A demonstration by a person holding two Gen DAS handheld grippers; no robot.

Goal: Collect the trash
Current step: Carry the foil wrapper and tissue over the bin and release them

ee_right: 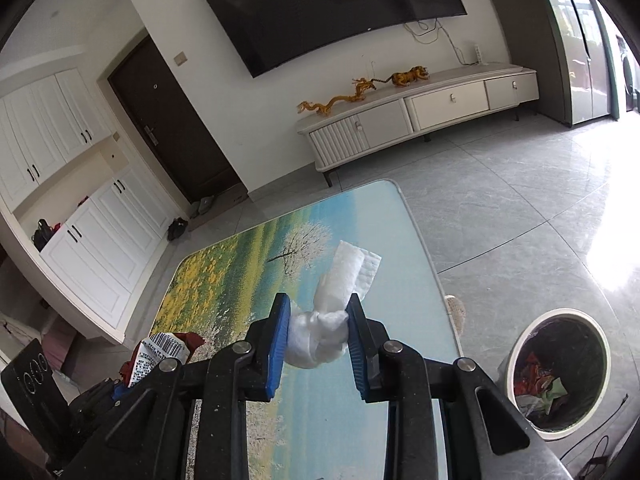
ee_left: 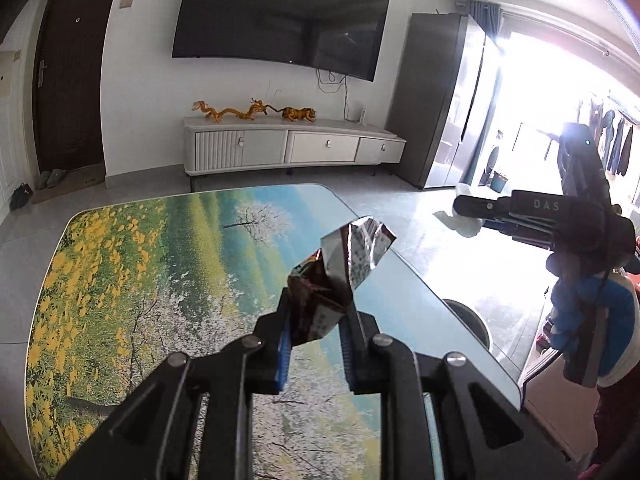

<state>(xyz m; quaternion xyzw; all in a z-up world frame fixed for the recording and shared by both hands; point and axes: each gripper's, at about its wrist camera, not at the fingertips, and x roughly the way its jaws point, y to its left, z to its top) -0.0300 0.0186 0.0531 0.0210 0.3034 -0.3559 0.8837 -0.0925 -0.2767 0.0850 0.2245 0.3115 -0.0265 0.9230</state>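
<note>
My left gripper (ee_left: 316,312) is shut on a crumpled foil snack wrapper (ee_left: 344,268), brown and silver, held in the air above the table (ee_left: 120,280) with the landscape print. My right gripper (ee_right: 318,326) is shut on a wad of white tissue (ee_right: 332,312), also lifted over the table. In the left wrist view the right gripper (ee_left: 464,205) shows at the right edge with the tissue (ee_left: 460,222) at its tip, held by a hand in a blue sleeve. The wrapper (ee_right: 160,354) shows at lower left in the right wrist view. A round white bin (ee_right: 560,372) with trash inside stands on the floor at right.
The bin's rim (ee_left: 472,316) peeks out past the table's right edge. A white TV cabinet (ee_left: 292,148) with golden figurines stands against the far wall under a wall TV (ee_left: 280,16). A dark door (ee_right: 168,120) and white cupboards (ee_right: 80,216) are at left. Tiled floor (ee_right: 520,208) lies between.
</note>
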